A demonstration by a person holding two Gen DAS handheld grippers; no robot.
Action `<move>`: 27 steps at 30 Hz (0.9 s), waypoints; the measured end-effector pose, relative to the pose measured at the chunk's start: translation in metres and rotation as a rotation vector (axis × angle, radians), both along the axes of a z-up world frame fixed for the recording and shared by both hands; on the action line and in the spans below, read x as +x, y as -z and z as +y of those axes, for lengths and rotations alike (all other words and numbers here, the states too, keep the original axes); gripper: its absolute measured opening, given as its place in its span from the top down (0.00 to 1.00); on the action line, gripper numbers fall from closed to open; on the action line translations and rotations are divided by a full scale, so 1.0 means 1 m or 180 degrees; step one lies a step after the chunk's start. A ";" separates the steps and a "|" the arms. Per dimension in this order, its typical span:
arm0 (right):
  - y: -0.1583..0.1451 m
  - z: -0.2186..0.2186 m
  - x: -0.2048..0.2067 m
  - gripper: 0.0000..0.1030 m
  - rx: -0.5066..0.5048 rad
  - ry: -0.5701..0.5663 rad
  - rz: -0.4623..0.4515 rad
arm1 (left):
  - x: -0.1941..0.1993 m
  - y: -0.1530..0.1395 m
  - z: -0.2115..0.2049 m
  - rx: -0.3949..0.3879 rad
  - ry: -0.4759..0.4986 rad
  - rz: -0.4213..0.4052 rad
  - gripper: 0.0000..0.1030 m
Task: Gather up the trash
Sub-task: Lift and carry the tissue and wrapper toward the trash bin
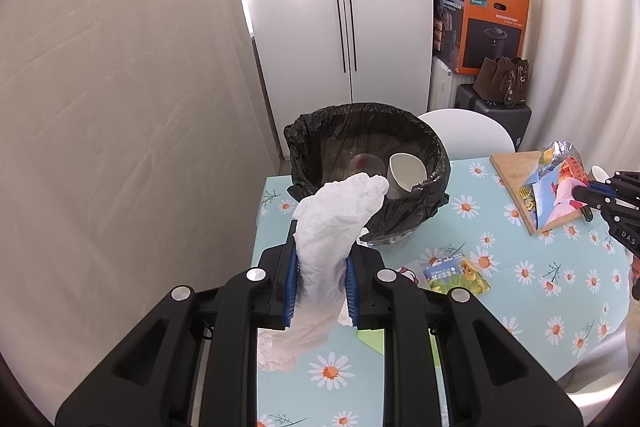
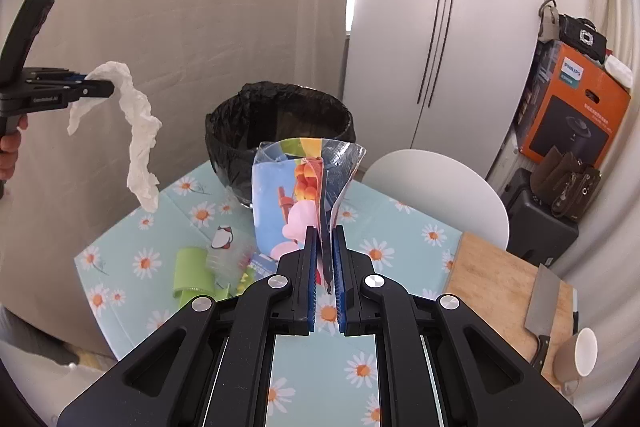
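Tissue (image 1: 328, 227): clamped in the left claw (image 1: 321, 281), raised, one end dangling toward the table (image 1: 520, 307).
Wrapper (image 2: 304, 187): pinched upright in the right claw (image 2: 325, 281).
Bin (image 1: 368, 163): one, just ahead of both claws, black-lined; one cup (image 1: 406, 173) inside.
Beneath the left claw: one packet (image 1: 460, 273).
Right of the right claw: one board (image 2: 500, 287), one knife (image 2: 540, 307), one mug (image 2: 578, 355).

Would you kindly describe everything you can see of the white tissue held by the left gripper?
The white tissue is a long, crumpled strip of thin, soft paper. The left gripper is shut on it near one end, its blue pads pressing both sides. From the right wrist view it hangs in a curve above the table edge, touching nothing else. From the left wrist view its upper end points toward the black-lined bin, not yet inside.
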State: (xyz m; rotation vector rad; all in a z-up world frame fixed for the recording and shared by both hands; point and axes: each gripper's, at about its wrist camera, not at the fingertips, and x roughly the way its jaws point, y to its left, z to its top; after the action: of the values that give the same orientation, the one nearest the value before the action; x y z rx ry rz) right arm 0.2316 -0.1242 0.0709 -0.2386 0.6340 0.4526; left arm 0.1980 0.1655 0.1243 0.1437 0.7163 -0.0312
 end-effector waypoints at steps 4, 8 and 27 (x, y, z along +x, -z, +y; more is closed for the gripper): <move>-0.014 0.009 0.010 0.93 0.0043 -0.0053 -0.0078 | 0.003 -0.009 0.008 -0.0079 -0.0019 -0.0069 0.80; -0.023 0.021 0.022 0.93 0.0073 -0.0148 -0.0072 | 0.008 -0.015 0.015 -0.0112 0.0034 -0.0087 0.80; -0.038 0.076 0.092 0.93 0.0082 -0.0128 -0.0065 | 0.093 -0.059 0.033 -0.0116 0.0523 -0.0305 0.80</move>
State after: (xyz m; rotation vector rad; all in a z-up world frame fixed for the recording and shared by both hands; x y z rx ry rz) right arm 0.3232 -0.0486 0.1085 -0.2315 0.6038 0.4963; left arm 0.2908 0.1985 0.1836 0.1678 0.6068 -0.1931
